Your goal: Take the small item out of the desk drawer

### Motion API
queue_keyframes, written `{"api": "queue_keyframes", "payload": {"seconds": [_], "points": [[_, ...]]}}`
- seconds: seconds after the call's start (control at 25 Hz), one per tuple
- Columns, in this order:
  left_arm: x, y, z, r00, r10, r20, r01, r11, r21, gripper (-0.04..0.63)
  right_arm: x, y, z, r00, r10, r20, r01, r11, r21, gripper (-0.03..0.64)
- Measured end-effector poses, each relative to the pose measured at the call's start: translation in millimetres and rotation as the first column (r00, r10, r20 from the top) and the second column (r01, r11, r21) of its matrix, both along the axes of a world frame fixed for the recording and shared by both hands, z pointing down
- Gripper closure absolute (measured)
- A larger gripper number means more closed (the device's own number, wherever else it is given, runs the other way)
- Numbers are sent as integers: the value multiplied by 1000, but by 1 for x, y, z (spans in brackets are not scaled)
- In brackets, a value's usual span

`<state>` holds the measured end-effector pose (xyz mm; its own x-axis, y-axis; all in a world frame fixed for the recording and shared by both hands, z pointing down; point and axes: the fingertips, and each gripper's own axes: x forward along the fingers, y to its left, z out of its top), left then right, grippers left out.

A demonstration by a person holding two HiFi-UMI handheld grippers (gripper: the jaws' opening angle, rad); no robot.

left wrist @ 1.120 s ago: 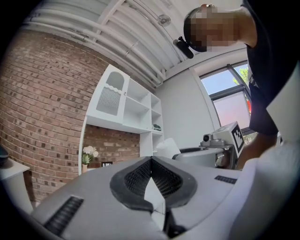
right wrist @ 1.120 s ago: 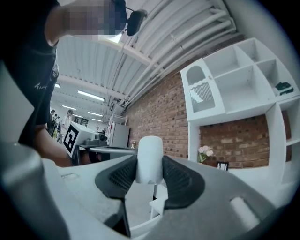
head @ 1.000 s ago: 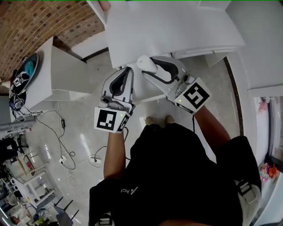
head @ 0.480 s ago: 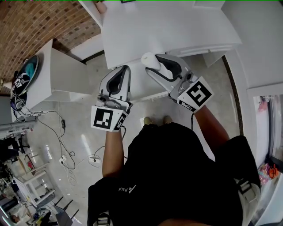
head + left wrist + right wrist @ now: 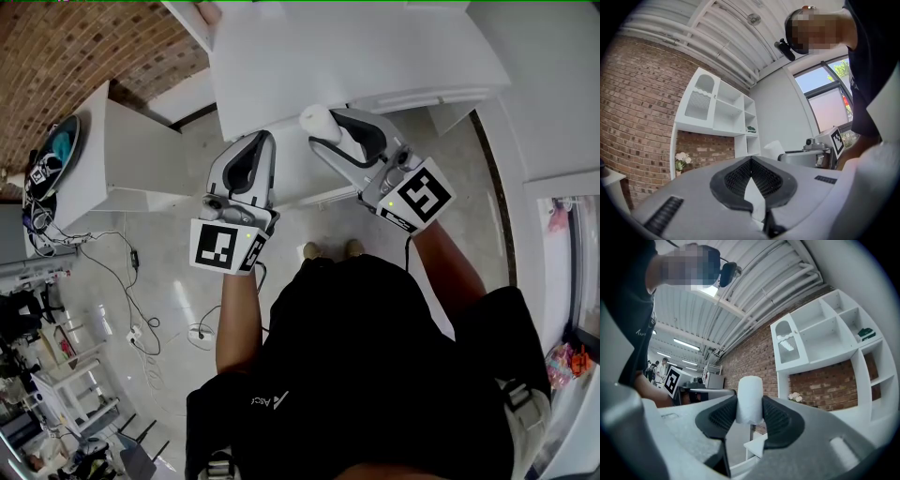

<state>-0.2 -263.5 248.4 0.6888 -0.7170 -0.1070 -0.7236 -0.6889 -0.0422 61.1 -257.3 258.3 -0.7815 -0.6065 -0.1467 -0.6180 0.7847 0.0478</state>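
Note:
The small item is a white foam-like cylinder. My right gripper is shut on it, and it stands upright between the dark pads in the right gripper view, cylinder poking above them. My left gripper is held beside it to the left, its jaws shut with nothing between them. Both grippers hover over the near edge of the white desk. The left gripper view also catches the cylinder to its right. The drawer itself is hidden under the grippers.
A white side cabinet stands left of the desk, with a round dark device on it. Cables trail across the floor. A white shelf unit stands against the brick wall, with flowers below it.
Both grippers have drifted a little forward over the desk edge and the left one slightly leftward. The right gripper keeps its hold on the cylinder.

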Motion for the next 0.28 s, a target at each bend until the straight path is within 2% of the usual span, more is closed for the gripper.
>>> {"api": "queue_keyframes", "payload": {"seconds": [0.28], "points": [[1,-1,-3,1000,-7,1,7,1000,6,595,1,0,0,1000,-4,-3,4,1000,1,451]]}}
